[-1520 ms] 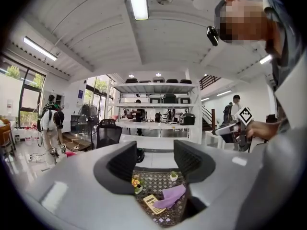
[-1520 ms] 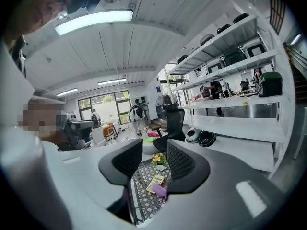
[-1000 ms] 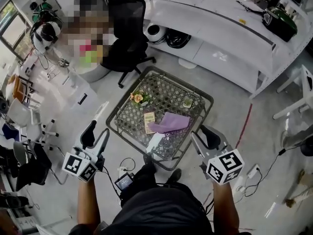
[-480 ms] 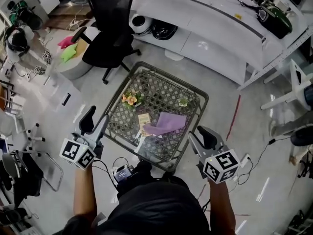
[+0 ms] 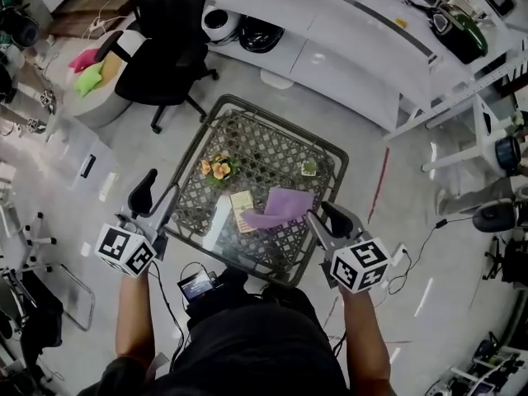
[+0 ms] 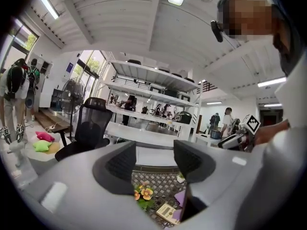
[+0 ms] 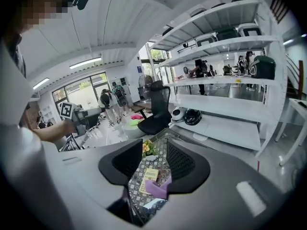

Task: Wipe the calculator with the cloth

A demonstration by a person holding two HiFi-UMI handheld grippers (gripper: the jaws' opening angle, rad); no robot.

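Note:
A yellow calculator (image 5: 242, 209) lies on the lattice glass table (image 5: 272, 143). A purple cloth (image 5: 282, 205) lies beside it on the right and touches its edge. My left gripper (image 5: 157, 195) hovers off the table's left edge, open and empty. My right gripper (image 5: 320, 215) is at the table's near right corner, just right of the cloth, also open and empty. The left gripper view looks between the spread jaws of the left gripper (image 6: 153, 163) at the calculator (image 6: 168, 212) and cloth (image 6: 180, 197). The right gripper view shows calculator (image 7: 149, 176) and cloth (image 7: 160, 187) beyond the right gripper (image 7: 156, 163).
Orange flowers (image 5: 217, 169) and a small potted plant (image 5: 310, 169) stand on the far half of the table. A black office chair (image 5: 165, 52) and a long white counter (image 5: 346, 44) lie beyond it. Cables (image 5: 412, 258) trail on the floor at the right.
Both grippers have come forward and lower, closer to the table's near edge. The right one now sits beside the cloth. The head view has shifted, so the table appears more central.

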